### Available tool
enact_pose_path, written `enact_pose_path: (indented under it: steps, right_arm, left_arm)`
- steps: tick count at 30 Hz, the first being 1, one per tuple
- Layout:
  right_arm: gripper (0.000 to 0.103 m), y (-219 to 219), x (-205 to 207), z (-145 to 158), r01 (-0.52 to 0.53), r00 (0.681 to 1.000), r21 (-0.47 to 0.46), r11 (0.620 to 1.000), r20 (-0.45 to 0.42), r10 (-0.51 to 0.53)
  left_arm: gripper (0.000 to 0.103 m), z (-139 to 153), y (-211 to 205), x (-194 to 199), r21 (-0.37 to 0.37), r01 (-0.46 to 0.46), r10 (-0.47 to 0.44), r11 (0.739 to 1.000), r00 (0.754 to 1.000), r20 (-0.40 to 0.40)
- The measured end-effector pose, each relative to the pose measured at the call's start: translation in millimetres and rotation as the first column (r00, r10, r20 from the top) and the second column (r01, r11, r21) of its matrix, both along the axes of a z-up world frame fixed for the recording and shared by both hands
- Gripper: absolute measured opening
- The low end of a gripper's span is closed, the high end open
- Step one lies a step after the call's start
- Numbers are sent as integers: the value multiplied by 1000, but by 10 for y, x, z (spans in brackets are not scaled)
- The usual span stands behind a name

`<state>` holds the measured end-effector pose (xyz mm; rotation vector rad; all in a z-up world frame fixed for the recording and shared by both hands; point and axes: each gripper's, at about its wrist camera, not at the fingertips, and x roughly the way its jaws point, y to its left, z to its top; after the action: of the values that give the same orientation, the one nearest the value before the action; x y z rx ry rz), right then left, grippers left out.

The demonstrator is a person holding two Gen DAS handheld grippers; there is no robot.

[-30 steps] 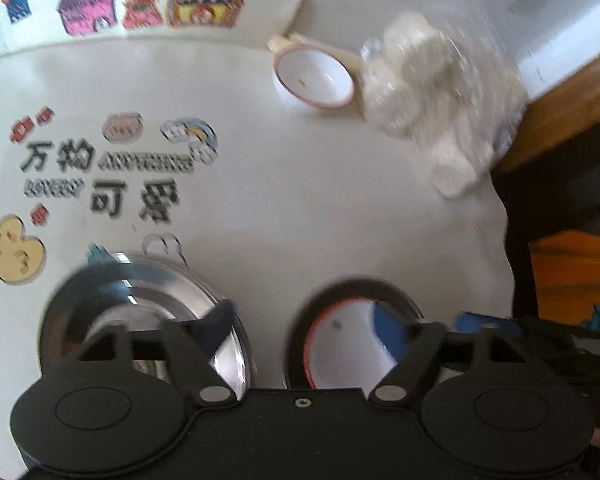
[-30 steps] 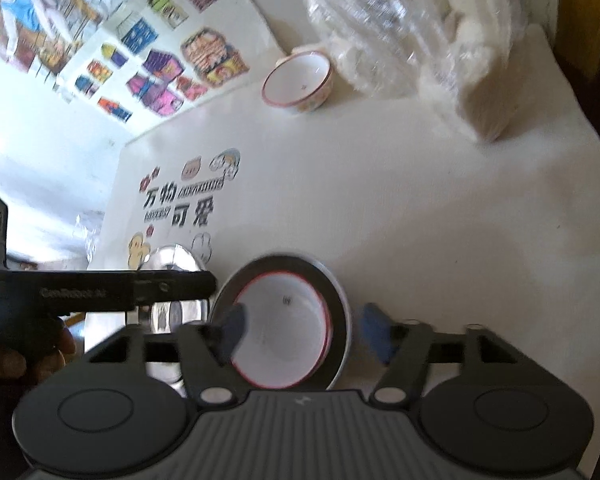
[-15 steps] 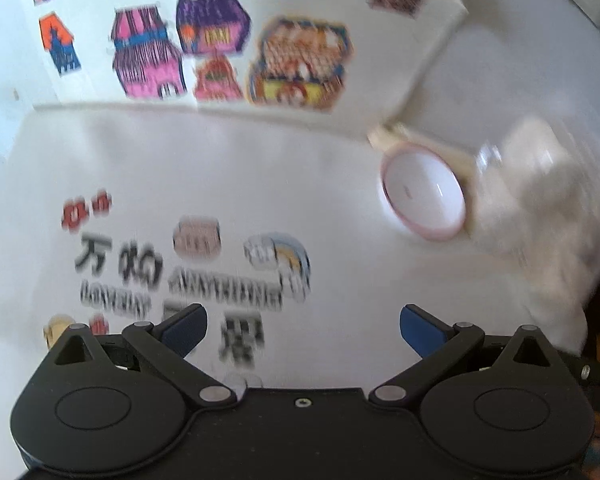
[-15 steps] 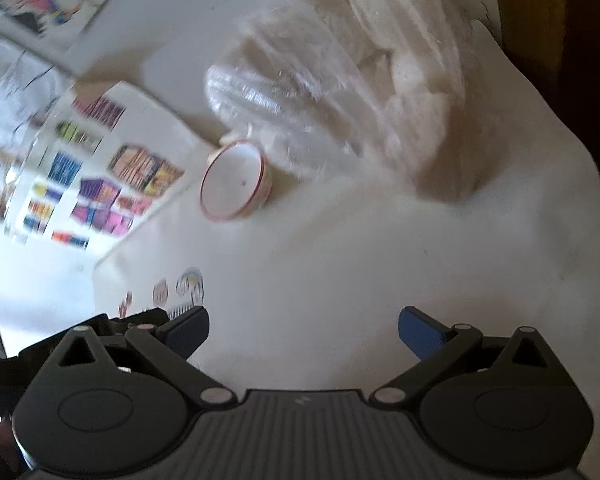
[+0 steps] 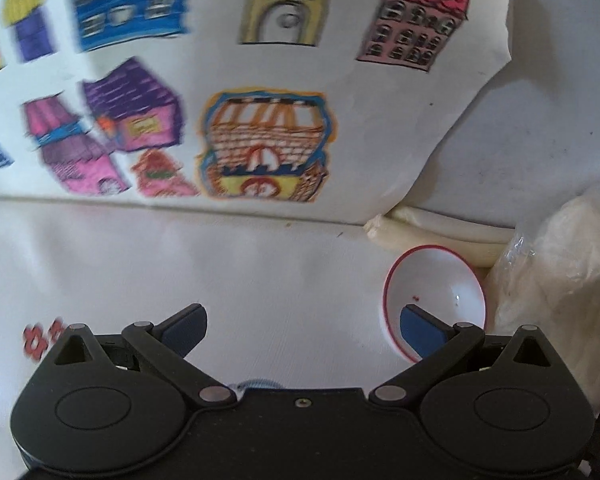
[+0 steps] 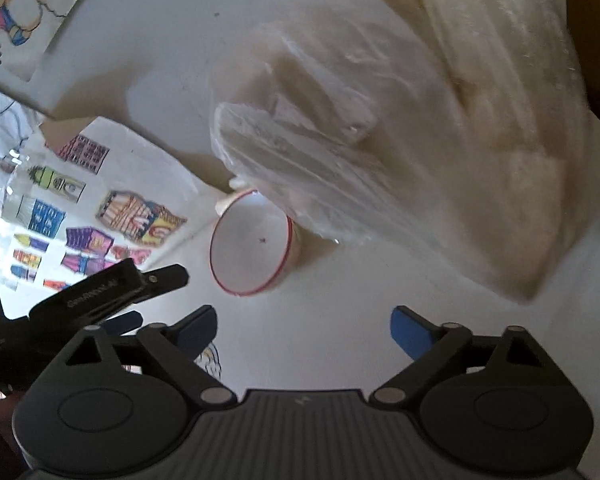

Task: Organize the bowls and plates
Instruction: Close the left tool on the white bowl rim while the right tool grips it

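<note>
Both grippers are spread wide with nothing between their blue pads. From the left wrist camera, the left gripper (image 5: 302, 326) hangs over the white tablecloth (image 5: 260, 272), its right-hand pad in front of the white bowl with a red rim (image 5: 440, 288) — whether the pad touches the bowl I cannot tell. The bowl sits tilted, just beside a clear plastic bag of pale contents (image 5: 552, 280) and near the house-picture poster (image 5: 260, 80). From the right wrist camera, the right gripper (image 6: 302, 330) hovers short of the same bowl (image 6: 252, 252), apart from it — the bag (image 6: 400, 140) looms behind.
</note>
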<state>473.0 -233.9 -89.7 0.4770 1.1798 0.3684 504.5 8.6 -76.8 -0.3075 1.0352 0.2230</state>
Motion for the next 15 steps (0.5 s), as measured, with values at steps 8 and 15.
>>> enact_pose_path:
  steps: [8, 15]
  right_arm:
    - [79, 145, 161, -90, 60, 998, -25, 998, 21, -59]
    - [60, 311, 257, -188, 96, 995, -34, 995, 11, -95]
  left_arm:
    - [102, -129, -71, 281, 21, 93, -92, 995, 996, -18]
    - [102, -224, -167, 459, 26, 138, -137, 990, 989, -52]
